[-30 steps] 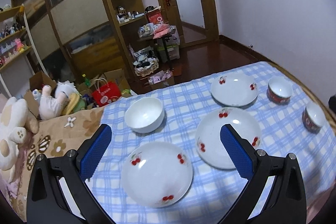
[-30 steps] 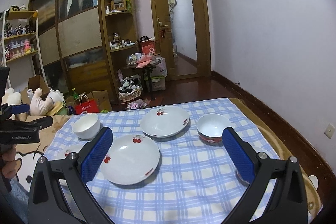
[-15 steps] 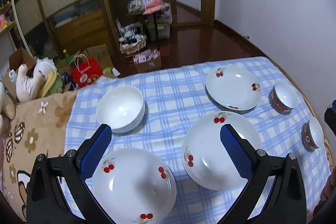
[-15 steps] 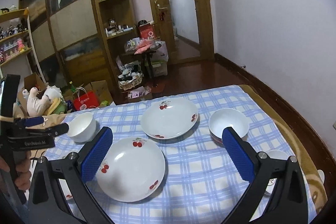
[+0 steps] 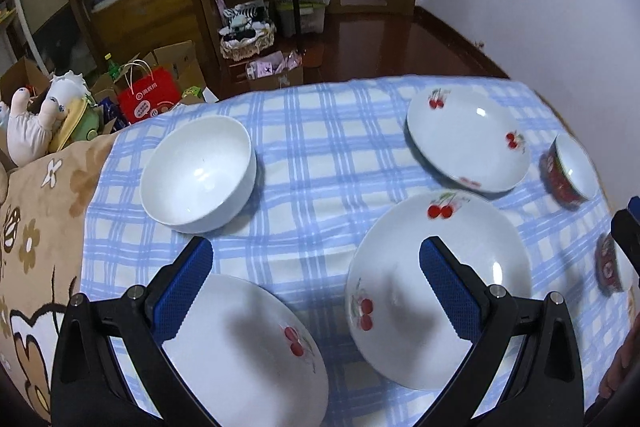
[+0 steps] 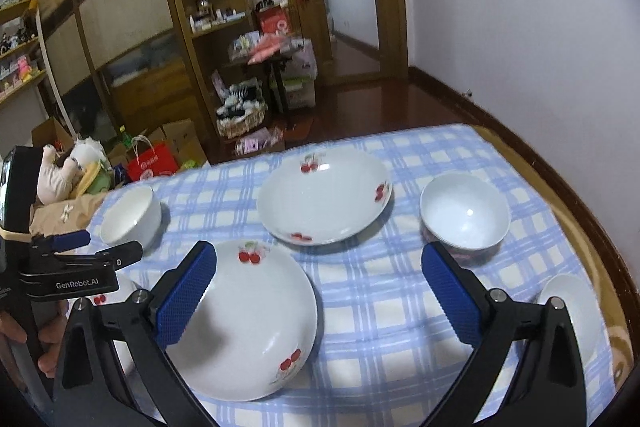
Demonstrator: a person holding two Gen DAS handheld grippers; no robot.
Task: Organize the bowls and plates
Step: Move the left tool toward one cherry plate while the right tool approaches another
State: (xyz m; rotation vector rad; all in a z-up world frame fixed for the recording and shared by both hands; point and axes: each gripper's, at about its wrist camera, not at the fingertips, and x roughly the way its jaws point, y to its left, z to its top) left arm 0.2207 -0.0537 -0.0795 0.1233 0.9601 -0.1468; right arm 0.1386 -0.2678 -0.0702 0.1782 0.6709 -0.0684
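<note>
1. The left gripper [image 5: 316,283] is hovering with jaws wide and empty over the blue checked cloth [image 5: 320,147], between two cherry plates [image 5: 440,291].
2. The right gripper [image 6: 318,291] is also gaping empty, above the plates and a red-sided bowl [image 6: 464,219].
3. The white bowl [image 5: 200,175] is sitting far left.
4. "GenRobot.AI" is showing on the left gripper's body, seen from the right wrist.

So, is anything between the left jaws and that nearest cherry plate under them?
Nothing visible: the left gripper hangs open over the nearest white cherry-print plate, with only blue checked cloth around it.
</note>
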